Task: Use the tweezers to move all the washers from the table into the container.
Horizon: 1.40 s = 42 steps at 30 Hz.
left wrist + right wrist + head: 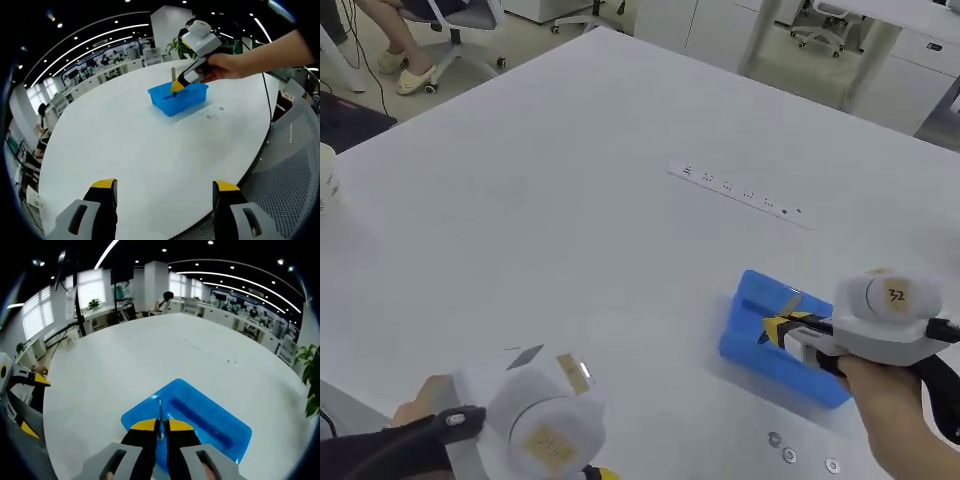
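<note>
The container (752, 300) sits on the table (570, 230) at near right; three washers (790, 455) lie just before it; a power strip (740, 190) lies behind it, well apart; the tweezers (160, 412), between the jaws of the right gripper (161, 426), reach over the container; the left gripper (165, 187) hangs at near left

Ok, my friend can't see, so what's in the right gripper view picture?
The right gripper is shut on thin tweezers, which point over a blue container on a big white table. The left gripper peeks in at the left edge.
</note>
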Available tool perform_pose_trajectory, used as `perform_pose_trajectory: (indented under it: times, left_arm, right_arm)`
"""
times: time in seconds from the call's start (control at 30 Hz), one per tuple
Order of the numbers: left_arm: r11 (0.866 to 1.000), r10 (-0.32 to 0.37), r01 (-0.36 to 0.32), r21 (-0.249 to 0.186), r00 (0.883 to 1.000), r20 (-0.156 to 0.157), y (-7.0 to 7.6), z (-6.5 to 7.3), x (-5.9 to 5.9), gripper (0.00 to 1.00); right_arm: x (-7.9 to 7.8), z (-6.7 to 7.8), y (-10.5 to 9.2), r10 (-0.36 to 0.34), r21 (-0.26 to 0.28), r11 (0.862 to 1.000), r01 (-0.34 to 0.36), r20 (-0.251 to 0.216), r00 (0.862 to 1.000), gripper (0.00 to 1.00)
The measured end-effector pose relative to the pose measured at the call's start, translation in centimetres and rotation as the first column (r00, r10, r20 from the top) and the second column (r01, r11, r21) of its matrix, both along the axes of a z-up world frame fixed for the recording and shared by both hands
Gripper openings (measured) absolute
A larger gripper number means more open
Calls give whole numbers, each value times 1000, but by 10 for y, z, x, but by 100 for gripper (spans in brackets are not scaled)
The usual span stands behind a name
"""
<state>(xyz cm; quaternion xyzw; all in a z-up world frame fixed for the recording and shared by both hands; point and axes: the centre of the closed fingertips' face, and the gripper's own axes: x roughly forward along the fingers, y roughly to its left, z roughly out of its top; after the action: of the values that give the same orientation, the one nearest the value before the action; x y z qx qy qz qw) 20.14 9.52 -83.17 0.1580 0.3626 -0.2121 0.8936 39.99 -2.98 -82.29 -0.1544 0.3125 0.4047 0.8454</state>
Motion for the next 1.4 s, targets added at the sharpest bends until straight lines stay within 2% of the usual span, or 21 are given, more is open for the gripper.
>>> perform_pose_trajectory:
  times: [0.2,0.57,0.77,1.03,1.17,1.4]
  left_arm:
    - [1000,-4,4,2,1000,-1,0,0,0,79]
    - [1000,-9,9,12,1000,7,0,0,0,79]
    - [1000,-12,12,16,1000,14,0,1,1,79]
    - [1000,-14,14,0,1000,26,-2,6,0,80]
    - [1000,-15,15,4,1000,28,-2,6,0,79]
    - [1000,-14,14,2,999,31,-2,7,0,79]
  right_arm:
    - [2,2,-2,0,-3,1000,0,2,1000,3]
    - [-6,19,-4,-1,24,1000,1,16,1000,3]
    - [-17,39,-10,19,18,1000,-21,75,997,3]
    - [-30,69,-21,3,93,996,-12,91,996,3]
    - [-44,75,-23,46,42,998,-52,134,990,3]
    - [-65,70,-25,67,21,997,-70,130,989,3]
